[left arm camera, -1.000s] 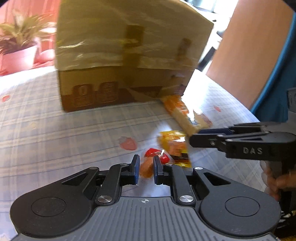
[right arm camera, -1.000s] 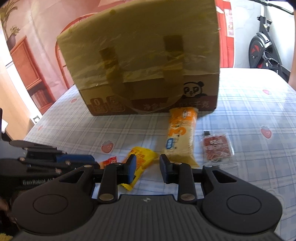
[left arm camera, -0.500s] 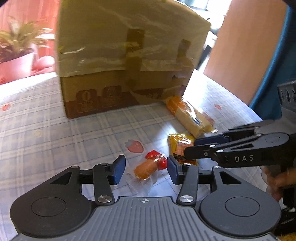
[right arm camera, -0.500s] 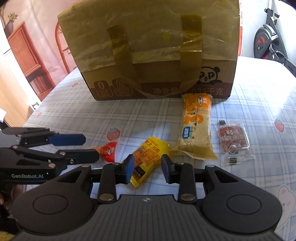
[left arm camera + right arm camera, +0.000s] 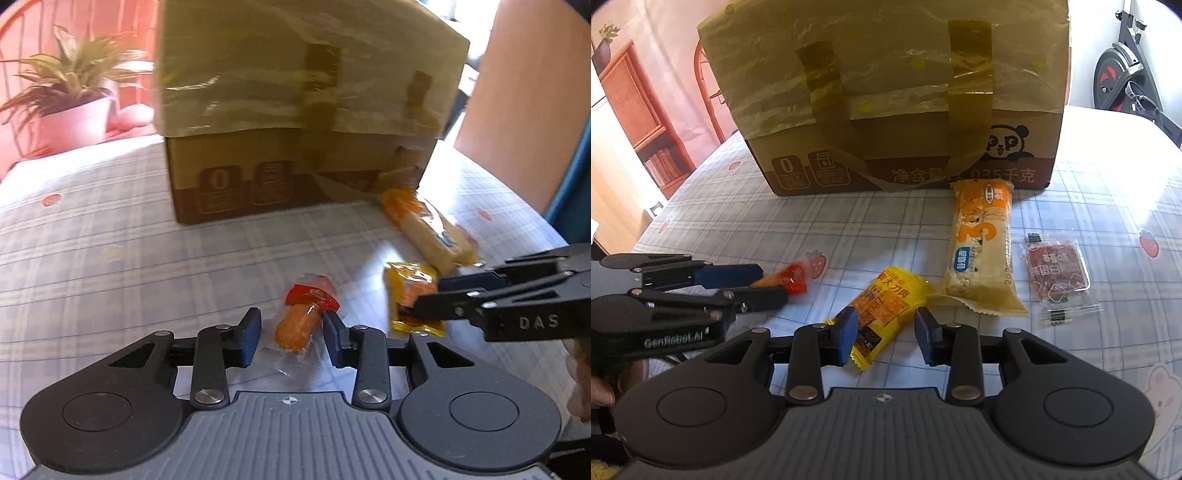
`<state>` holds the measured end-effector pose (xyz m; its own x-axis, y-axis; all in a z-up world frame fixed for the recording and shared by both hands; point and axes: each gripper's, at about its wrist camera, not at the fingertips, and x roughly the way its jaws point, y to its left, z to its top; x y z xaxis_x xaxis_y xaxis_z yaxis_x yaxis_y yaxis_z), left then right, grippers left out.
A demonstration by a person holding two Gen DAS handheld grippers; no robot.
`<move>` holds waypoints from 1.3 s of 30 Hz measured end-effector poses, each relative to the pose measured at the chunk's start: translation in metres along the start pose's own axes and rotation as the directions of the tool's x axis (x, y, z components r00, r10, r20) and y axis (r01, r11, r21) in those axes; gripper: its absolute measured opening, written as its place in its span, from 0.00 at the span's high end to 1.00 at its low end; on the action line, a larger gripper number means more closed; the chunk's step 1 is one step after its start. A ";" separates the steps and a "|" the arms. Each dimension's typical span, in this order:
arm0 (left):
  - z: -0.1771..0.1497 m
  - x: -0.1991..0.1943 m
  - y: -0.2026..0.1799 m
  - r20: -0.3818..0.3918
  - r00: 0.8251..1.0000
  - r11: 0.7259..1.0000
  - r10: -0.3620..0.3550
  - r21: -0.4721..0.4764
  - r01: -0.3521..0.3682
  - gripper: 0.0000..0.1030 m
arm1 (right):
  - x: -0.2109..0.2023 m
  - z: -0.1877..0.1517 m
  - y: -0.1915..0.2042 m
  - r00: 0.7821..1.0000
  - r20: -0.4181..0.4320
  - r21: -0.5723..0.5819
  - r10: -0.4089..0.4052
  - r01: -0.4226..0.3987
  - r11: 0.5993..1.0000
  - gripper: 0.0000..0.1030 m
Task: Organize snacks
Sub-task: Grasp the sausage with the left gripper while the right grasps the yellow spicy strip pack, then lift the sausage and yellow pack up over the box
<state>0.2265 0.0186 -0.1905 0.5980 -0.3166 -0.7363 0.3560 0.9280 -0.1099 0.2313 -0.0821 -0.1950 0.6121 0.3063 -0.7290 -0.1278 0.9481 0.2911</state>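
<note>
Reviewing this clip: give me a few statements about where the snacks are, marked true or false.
1. The sausage snack lies between the left gripper's fingers. True; the jaws have just been closing around it.
2. The long puffed-rice bar is inside the cardboard box. False: it lies on the tablecloth in front of the box.
3. A red square packet lies beside the bar. True.
4. The yellow packet is stacked on the sausage snack. False: they lie apart; it sits between the right gripper's jaws, which have just been opening.

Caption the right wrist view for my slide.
Right claw open around a yellow snack packet, left claw at a sausage.
</note>
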 end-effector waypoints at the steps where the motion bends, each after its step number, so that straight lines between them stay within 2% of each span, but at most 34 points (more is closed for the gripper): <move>1: 0.001 0.000 0.000 0.000 1.000 1.000 0.005 0.000 -0.005 0.61 | 0.000 0.000 0.000 1.000 -0.001 -0.003 0.002 -0.002 1.000 0.64; 11: 0.001 0.001 -0.008 0.004 0.999 0.997 0.034 0.076 -0.034 0.60 | 0.004 0.003 0.002 1.000 -0.003 0.000 0.016 -0.016 1.000 0.58; 13: 0.001 -0.001 -0.004 0.005 1.000 0.998 0.021 0.052 -0.022 0.66 | 0.007 0.006 0.004 1.000 -0.004 -0.010 0.018 -0.018 1.000 0.58; 15: 0.001 -0.003 0.003 0.009 1.000 1.000 -0.001 0.001 0.001 0.67 | 0.011 0.008 0.007 1.000 -0.004 -0.028 0.016 -0.016 0.999 0.56; 19: 0.000 -0.012 0.009 0.042 0.999 0.999 0.021 -0.041 -0.019 0.67 | 0.018 0.012 0.019 1.000 -0.001 -0.110 0.000 0.000 0.994 0.49; 22: 0.002 -0.020 0.014 0.066 0.997 0.997 0.025 -0.069 -0.021 0.67 | 0.023 0.010 0.031 1.000 0.012 -0.195 -0.023 0.025 0.981 0.49; 24: 0.003 -0.026 0.015 0.082 0.996 0.996 0.024 -0.083 -0.018 0.67 | 0.025 0.010 0.034 0.999 0.019 -0.219 -0.027 0.031 0.975 0.53; 26: 0.005 -0.032 0.017 0.099 0.995 0.995 0.027 -0.096 -0.017 0.67 | 0.024 0.009 0.034 0.999 0.026 -0.229 -0.027 0.032 0.973 0.63; 34: 0.024 -0.052 0.022 0.164 0.985 0.992 0.052 -0.122 -0.032 0.67 | 0.002 0.017 0.024 0.994 0.104 -0.178 0.026 -0.007 0.984 0.65; 39: 0.052 -0.079 0.020 0.261 0.964 0.993 0.055 -0.112 -0.026 0.67 | -0.029 0.038 0.022 0.973 0.224 -0.162 0.058 -0.021 0.987 0.65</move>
<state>0.2238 0.0516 -0.0997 0.7830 -0.3056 -0.5418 0.2573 0.9521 -0.1651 0.2406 -0.0736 -0.1439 0.7629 0.3336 -0.5538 -0.2655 0.9427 0.2022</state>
